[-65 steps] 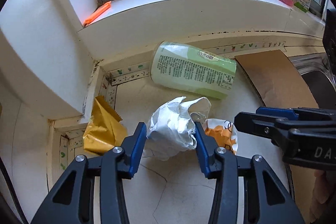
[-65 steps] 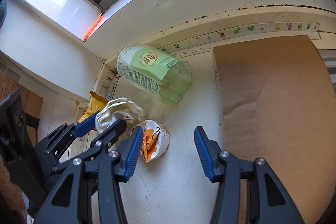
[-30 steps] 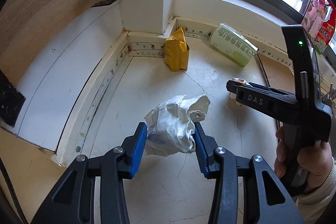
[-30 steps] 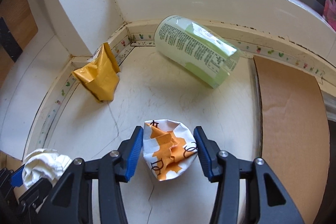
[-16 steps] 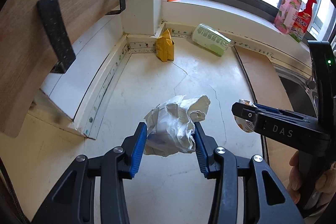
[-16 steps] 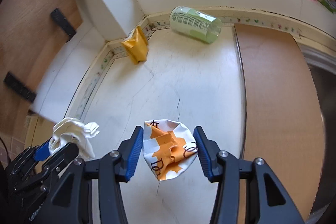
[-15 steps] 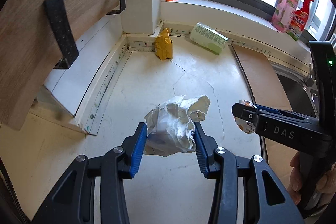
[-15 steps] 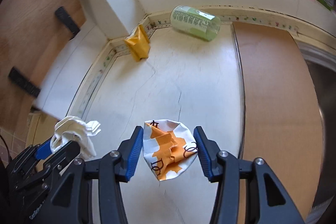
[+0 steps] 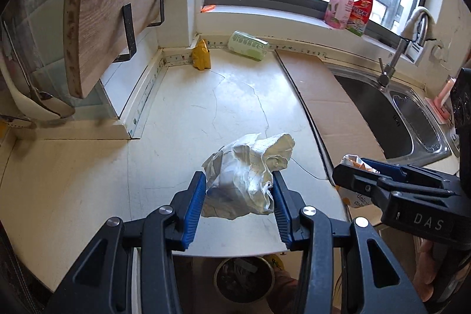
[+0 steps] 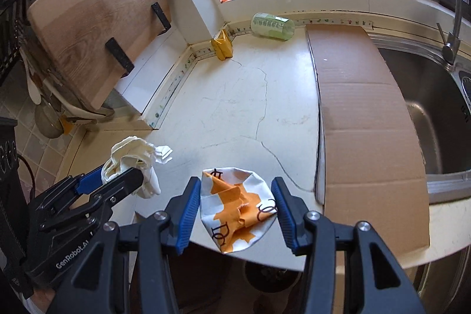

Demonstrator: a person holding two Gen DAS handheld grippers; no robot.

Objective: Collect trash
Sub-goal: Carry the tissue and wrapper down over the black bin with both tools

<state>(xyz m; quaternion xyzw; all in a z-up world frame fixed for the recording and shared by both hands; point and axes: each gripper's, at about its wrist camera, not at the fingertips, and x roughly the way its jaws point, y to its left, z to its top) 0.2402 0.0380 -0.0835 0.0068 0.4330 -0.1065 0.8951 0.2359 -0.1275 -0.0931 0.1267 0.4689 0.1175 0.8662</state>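
My left gripper is shut on a crumpled white paper ball, held above the counter's front edge; it also shows in the right wrist view. My right gripper is shut on a crushed orange-and-white paper cup, which peeks out in the left wrist view. A round bin with trash inside stands on the floor below the counter edge. A yellow wrapper and a green packet lie at the far back of the counter.
A brown cardboard sheet covers the counter's right part beside the steel sink. A wooden board leans at the left. Bottles stand on the windowsill. The white counter is cracked.
Both grippers have pulled back from the far corner to the counter's front edge, each still holding its piece of trash. The bin below has come into view.
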